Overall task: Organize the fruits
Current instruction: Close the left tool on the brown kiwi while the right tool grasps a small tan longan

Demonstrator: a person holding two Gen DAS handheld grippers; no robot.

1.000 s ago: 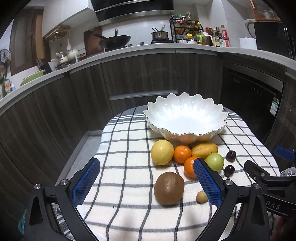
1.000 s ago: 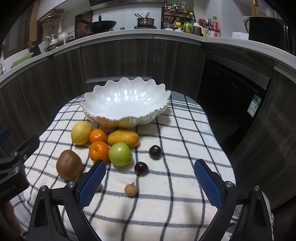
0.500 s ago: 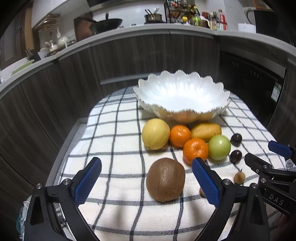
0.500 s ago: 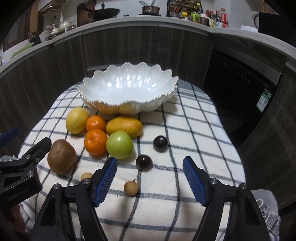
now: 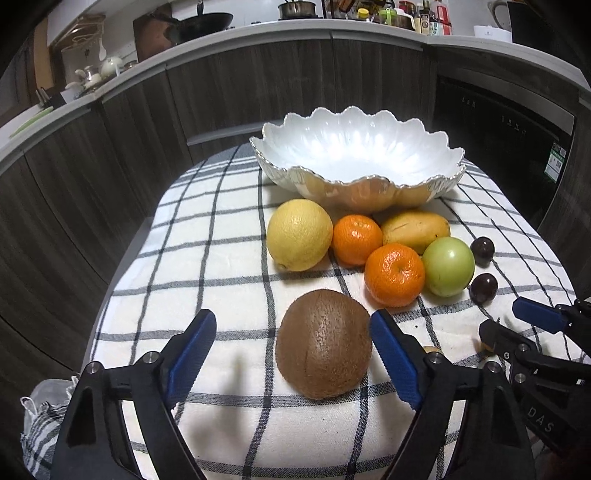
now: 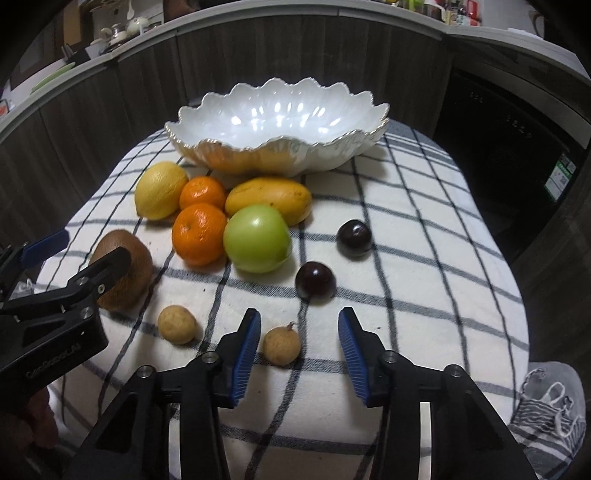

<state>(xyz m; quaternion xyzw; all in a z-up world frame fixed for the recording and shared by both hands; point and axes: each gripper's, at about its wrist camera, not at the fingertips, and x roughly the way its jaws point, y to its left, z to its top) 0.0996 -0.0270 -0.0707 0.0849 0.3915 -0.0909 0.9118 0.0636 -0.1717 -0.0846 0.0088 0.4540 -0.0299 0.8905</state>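
Curved dark wood cabinets (image 5: 92, 177) under a pale countertop (image 5: 258, 31), cluttered with cookware.

Black plastic gripper (image 5: 291, 350) frames, ribbed blue pads (image 6: 245, 352) on the jaws, silver screws, white lettering

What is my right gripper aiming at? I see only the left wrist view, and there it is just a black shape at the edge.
Observer: The right gripper is open, and a small tan fruit lies between its fingers, nearer the left one, with no contact.
Operator: Is that the only small fruit there?
Observer: No. A second tan fruit lies on the cloth between the first one and the kiwi.
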